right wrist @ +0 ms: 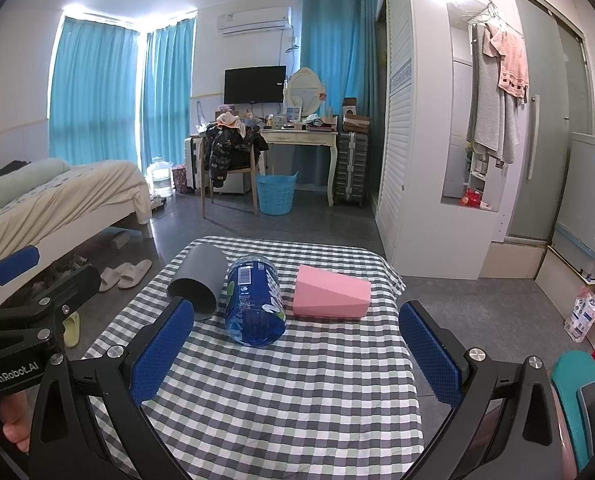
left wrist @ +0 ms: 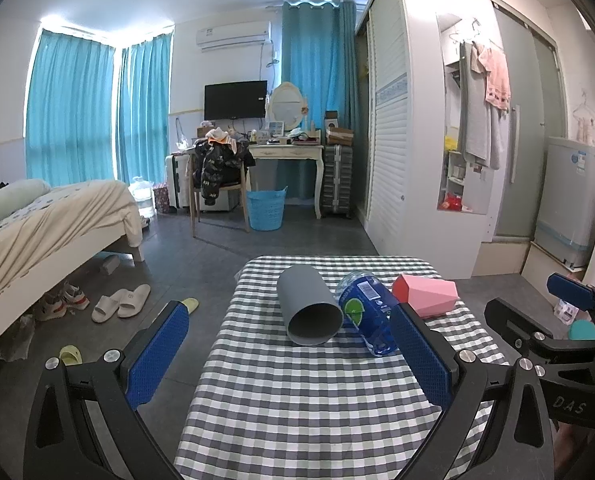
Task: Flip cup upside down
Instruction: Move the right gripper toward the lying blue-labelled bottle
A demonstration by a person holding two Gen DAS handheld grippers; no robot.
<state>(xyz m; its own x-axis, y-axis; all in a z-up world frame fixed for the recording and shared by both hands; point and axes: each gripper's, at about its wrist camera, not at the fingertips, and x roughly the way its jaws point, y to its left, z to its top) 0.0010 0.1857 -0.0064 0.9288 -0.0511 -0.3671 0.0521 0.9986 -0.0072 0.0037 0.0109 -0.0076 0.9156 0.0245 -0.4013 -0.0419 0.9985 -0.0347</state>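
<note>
Three cups lie on their sides on the checked table (left wrist: 297, 400) (right wrist: 297, 392). A grey cup (left wrist: 309, 308) (right wrist: 199, 280) lies at the left with its mouth toward me. A blue printed clear cup (left wrist: 367, 312) (right wrist: 255, 304) lies in the middle, touching the grey one. A pink faceted cup (left wrist: 425, 294) (right wrist: 329, 292) lies at the right. My left gripper (left wrist: 289, 340) is open and empty, short of the grey cup. My right gripper (right wrist: 297, 338) is open and empty, short of the blue and pink cups. Each gripper shows at the edge of the other's view.
The table is small with floor on all sides. A bed (left wrist: 49, 224) stands at the left with slippers (left wrist: 121, 300) beside it. A white wardrobe (left wrist: 409, 140) stands at the right. A desk, a chair and a blue basket (left wrist: 265, 210) stand at the far wall.
</note>
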